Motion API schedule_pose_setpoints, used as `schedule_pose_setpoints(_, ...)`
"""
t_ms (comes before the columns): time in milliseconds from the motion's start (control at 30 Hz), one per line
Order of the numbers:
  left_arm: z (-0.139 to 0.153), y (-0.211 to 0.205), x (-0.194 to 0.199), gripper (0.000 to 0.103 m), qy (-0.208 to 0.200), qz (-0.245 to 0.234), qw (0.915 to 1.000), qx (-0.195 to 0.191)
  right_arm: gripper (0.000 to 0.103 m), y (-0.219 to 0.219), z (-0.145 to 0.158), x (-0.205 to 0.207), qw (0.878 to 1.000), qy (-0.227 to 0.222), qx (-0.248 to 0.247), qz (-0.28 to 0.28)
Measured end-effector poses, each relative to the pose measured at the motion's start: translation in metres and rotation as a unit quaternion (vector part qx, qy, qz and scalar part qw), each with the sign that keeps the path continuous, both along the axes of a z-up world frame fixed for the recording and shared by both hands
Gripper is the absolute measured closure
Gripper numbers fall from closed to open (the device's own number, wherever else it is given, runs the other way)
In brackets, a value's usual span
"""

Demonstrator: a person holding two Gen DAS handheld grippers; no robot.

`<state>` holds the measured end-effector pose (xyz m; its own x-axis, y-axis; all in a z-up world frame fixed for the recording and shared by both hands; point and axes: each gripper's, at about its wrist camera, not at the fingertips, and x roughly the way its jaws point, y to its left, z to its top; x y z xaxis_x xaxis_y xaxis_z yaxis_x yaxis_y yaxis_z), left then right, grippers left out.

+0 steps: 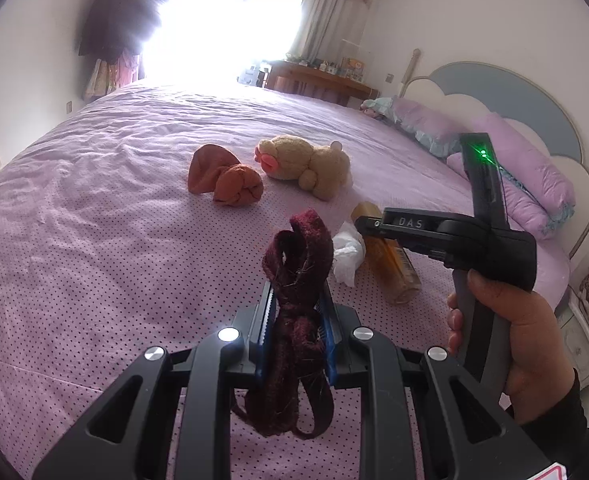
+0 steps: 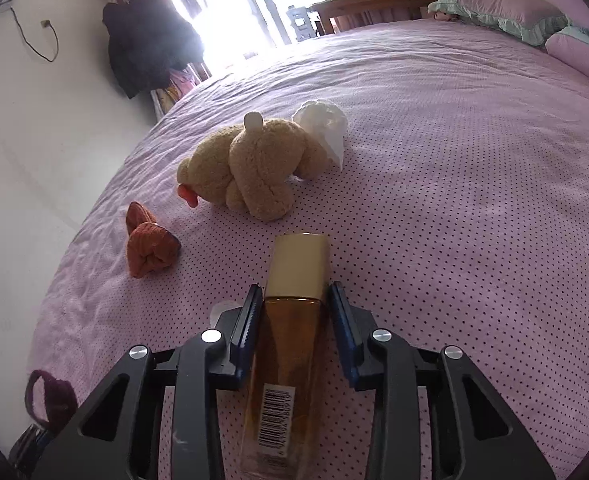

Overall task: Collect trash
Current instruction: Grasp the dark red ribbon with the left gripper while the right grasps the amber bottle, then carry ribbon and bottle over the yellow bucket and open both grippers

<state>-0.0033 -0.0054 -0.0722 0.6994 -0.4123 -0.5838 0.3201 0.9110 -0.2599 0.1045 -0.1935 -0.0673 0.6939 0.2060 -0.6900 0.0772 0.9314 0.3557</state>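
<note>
Trash on the bed [image 2: 454, 160] is what I'm gathering: an amber bottle [image 2: 290, 344] with a pale cap, plus crumpled white tissue. I take the plush bear [image 2: 250, 168] as my landmark throughout.

Bottle lies on the dotted cover on my side of the bear, cap pointing toward it. My right gripper [image 2: 296, 300] straddles the bottle just under the cap. The left pad looks to touch the glass; on the right side a thin strip of cover seems to show between pad and bottle. I can't say whether it is clamped. No lift yet, as far as I can judge.

My left gripper [image 1: 297, 300] is clenched on a dark maroon fabric loop [image 1: 298, 264], which hangs through and below the jaws, nearer me than the bear.

In the right wrist view a white tissue [image 2: 326, 128] sits just behind the bear, touching it or nearly so. The left wrist view shows tissue [image 1: 348, 254] beside the bottle; whether that is the same piece I can't tell. An orange rolled cloth [image 1: 222, 178] sits beside the bear, likely not trash.

Step in hand: securing the bottle. Next move calls for a firm squeeze, since smooth glass may slip, then a level lift. No bin visible in either view.
</note>
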Motion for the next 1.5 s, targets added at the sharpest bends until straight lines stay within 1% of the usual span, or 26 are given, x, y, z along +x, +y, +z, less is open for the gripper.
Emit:
schedule_pose_setpoints(133, 0.002, -0.013, -0.006, 0.081, -0.002, -0.011, 0.9999, -0.001, 0.072, -0.015, 0.011, -0.028, 0.999, -0.032, -0.009, 0.005)
schedule_pose_setpoints(233, 0.005, -0.028, -0.011, 0.081, -0.002, -0.023, 0.9997, 0.000, 0.072, -0.028, 0.015, -0.037, 0.999, -0.038, -0.011, -0.001)
schedule_pose_setpoints(300, 0.006, -0.035, -0.013, 0.081, 0.000, -0.029, 0.9996, -0.002, 0.072, -0.039, 0.015, -0.045, 0.999, -0.042, 0.001, -0.005)
schedule_pose_setpoints(400, 0.008, -0.048, -0.019, 0.082, 0.001, -0.041, 0.9992, -0.001, 0.072, -0.051, 0.022, -0.063, 0.998, -0.064, 0.006, 0.001)
schedule_pose_setpoints(500, 0.007, -0.064, -0.025, 0.082, 0.005, -0.063, 0.9980, 0.002, 0.072, -0.059, 0.032, -0.089, 0.995, -0.095, 0.007, 0.015)
schedule_pose_setpoints(600, 0.006, -0.084, -0.031, 0.082, 0.011, -0.087, 0.9962, -0.001, 0.072, -0.064, 0.044, -0.117, 0.992, -0.121, -0.015, 0.023)
schedule_pose_setpoints(700, 0.005, -0.104, -0.038, 0.082, 0.014, -0.107, 0.9942, 0.002, 0.072, -0.074, 0.056, -0.146, 0.989, -0.145, -0.019, 0.025)
schedule_pose_setpoints(800, 0.004, -0.127, -0.048, 0.082, 0.019, -0.133, 0.9909, 0.002, 0.072, -0.085, 0.068, -0.175, 0.986, -0.164, -0.035, 0.022)
schedule_pose_setpoints(900, 0.004, -0.153, -0.060, 0.082, 0.019, -0.161, 0.9868, 0.008, 0.072, -0.098, 0.073, -0.206, 0.984, -0.172, -0.042, 0.014)
schedule_pose_setpoints(1000, 0.003, -0.181, -0.074, 0.082, 0.022, -0.194, 0.9807, 0.009, 0.072, -0.114, 0.073, -0.237, 0.984, -0.173, -0.050, 0.000)
schedule_pose_setpoints(1100, 0.001, -0.208, -0.088, 0.082, 0.026, -0.227, 0.9735, 0.010, 0.072, -0.135, 0.070, -0.271, 0.984, -0.170, -0.043, -0.020)
schedule_pose_setpoints(1200, -0.006, -0.239, -0.106, 0.082, 0.038, -0.264, 0.9637, 0.012, 0.072, -0.151, 0.067, -0.307, 0.984, -0.166, -0.051, -0.041)
schedule_pose_setpoints(1300, -0.016, -0.270, -0.126, 0.082, 0.049, -0.304, 0.9513, 0.020, 0.072, -0.168, 0.061, -0.343, 0.983, -0.157, -0.061, -0.070)
schedule_pose_setpoints(1500, -0.041, -0.322, -0.169, 0.082, 0.077, -0.375, 0.9232, 0.035, 0.072, -0.203, 0.038, -0.403, 0.982, -0.119, -0.061, -0.135)
